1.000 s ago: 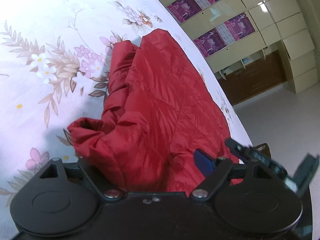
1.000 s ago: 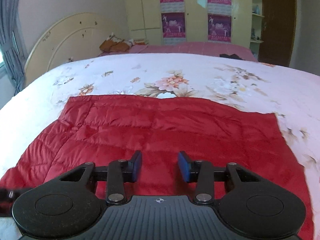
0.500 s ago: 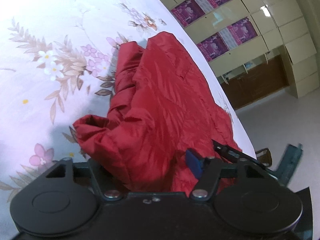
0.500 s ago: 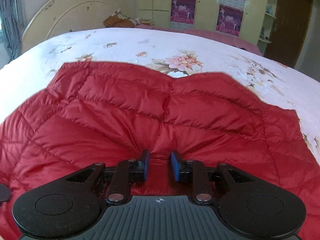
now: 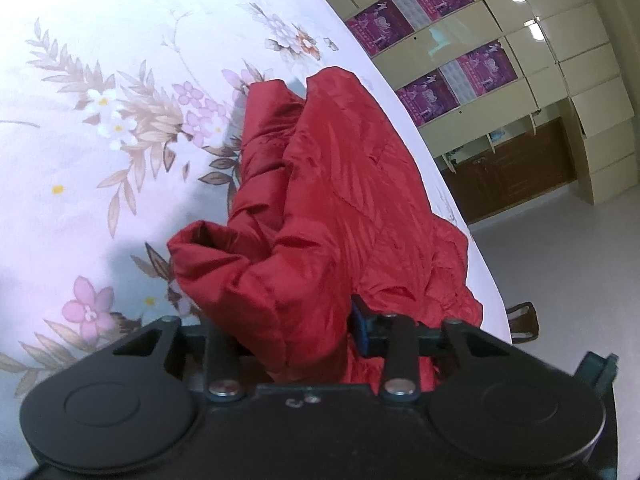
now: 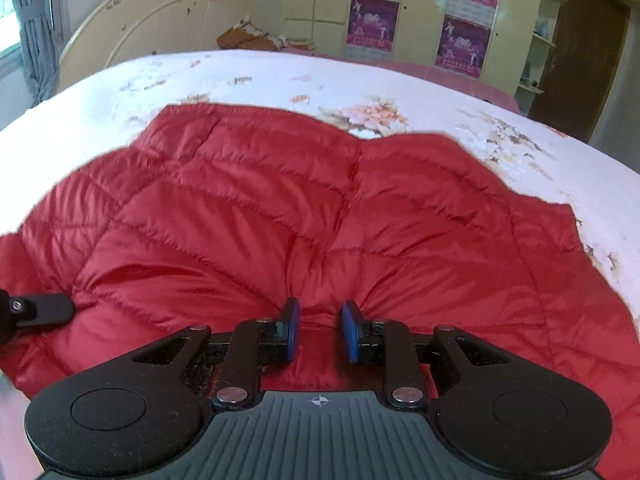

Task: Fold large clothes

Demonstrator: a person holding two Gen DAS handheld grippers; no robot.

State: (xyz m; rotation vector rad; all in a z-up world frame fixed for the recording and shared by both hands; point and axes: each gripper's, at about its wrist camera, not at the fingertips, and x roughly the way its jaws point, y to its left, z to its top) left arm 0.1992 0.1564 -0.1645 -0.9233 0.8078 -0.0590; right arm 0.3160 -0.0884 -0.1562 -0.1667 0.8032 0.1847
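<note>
A red quilted jacket (image 6: 320,208) lies on the flowered bed sheet (image 6: 500,120). In the right wrist view my right gripper (image 6: 319,334) is shut on a pinch of its near edge; the fabric puckers toward the blue pads (image 6: 352,332). In the left wrist view the jacket (image 5: 340,208) bunches up, and my left gripper (image 5: 292,332) is shut on a thick fold of it; only the right blue pad (image 5: 360,330) shows, the other is buried in fabric. The left gripper's finger also shows at the left edge of the right wrist view (image 6: 36,310).
The bed sheet (image 5: 100,140) spreads to the left of the jacket. The bed edge and the floor (image 5: 560,248) are on the right. Cream cupboards with purple posters (image 6: 464,40) and a headboard (image 6: 160,28) stand behind the bed.
My right gripper closed on the jacket's near edge and pulled it, so the far hem bows and puckers. My left gripper drew its fold tighter; the jacket bunched up more.
</note>
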